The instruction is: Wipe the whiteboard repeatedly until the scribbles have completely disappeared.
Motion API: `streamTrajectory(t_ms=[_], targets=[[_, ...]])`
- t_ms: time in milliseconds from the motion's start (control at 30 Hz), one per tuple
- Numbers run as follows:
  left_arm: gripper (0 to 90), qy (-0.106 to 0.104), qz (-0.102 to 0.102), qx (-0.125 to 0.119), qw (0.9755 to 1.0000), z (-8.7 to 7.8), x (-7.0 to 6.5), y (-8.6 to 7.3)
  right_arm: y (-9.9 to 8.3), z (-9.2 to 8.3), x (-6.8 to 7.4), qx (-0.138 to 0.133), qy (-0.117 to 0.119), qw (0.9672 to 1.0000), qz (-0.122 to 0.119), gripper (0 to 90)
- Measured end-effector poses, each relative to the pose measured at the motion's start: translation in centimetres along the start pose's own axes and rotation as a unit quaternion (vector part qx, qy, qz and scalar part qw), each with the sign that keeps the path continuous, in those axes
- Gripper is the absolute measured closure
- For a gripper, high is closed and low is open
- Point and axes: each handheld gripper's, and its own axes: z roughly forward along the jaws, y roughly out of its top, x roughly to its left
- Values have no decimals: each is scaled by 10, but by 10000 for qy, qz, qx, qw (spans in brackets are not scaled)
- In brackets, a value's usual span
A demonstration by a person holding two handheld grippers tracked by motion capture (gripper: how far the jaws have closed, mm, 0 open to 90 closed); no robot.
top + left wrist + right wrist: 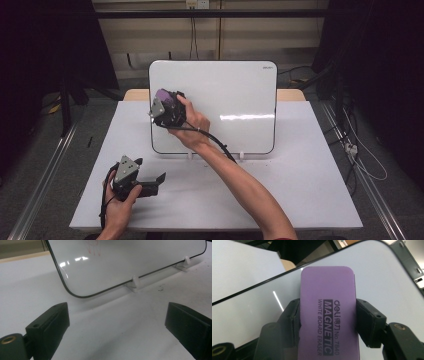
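Observation:
A white whiteboard (225, 100) stands upright on two small white feet at the middle of the table. My right gripper (166, 102) is at the board's upper left part, shut on a purple magnetic whiteboard eraser (163, 96) (328, 307) whose far end lies against the board (384, 277). Both black jaws press on the eraser's long sides. My left gripper (159, 181) rests low on the table at the front left, open, with nothing between its fingers (50, 325). Faint red marks (94, 248) show near the top of the board (125, 262) in the left gripper view.
The white table top (300, 190) carries the board's white feet (133, 283). A wooden strip (290, 94) shows behind the board. Metal rails run along both sides of the table, and cables (362, 160) lie on the floor at the right.

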Motion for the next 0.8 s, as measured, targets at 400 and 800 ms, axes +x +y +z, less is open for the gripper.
streamTrajectory(t_ms=[400, 800], targets=[[54, -3, 8, -9, 10000, -2, 1, 0, 6, 10, -59, 154, -420, 9986, 265, 418], [54, 14, 31, 38, 10000, -1, 0, 0, -4, 0, 8, -80, -170, 9991, -387, 418]])
